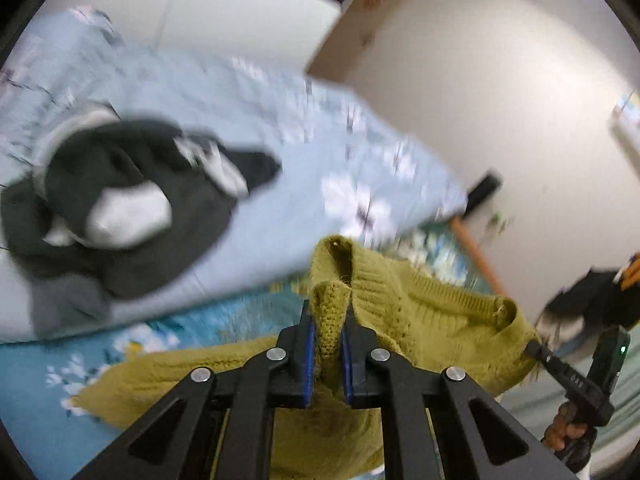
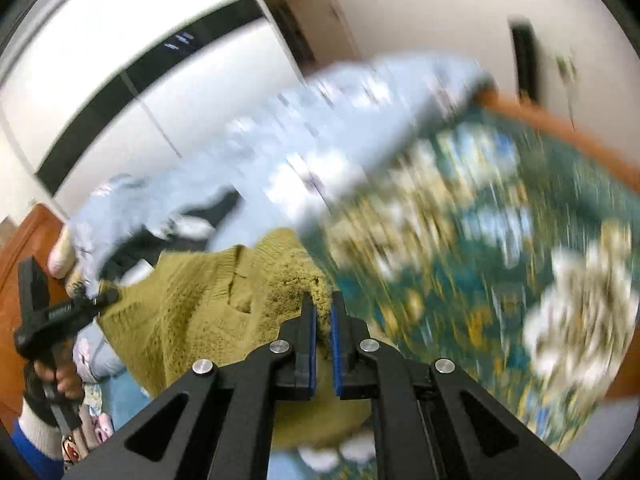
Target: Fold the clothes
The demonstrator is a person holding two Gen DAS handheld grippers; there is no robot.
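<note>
Both tongs are clamped on the olive knit sweater (image 1: 420, 312), which hangs between them above the bed (image 1: 248, 96). The left tongs (image 1: 328, 344) pinch a thick fold at one shoulder; the right tongs (image 2: 323, 336) grip the other shoulder edge.

Risk: the loose knit may stretch or slip from the right tongs, whose bite looks shallow. The trailing hem could also snag the dark clothes pile (image 1: 120, 208).
</note>
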